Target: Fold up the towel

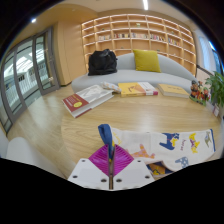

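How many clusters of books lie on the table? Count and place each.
3: left cluster, middle cluster, right cluster near the plant. Stacked books may hide others.

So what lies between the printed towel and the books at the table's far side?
Bare wooden tabletop separates towel and books, in the gripper view; the gripper sits at the towel's near edge.

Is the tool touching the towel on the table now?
Touching. In the gripper view, the tool shows its pink pads closed together on a blue fold of the towel, which rises from between them with no gap visible.
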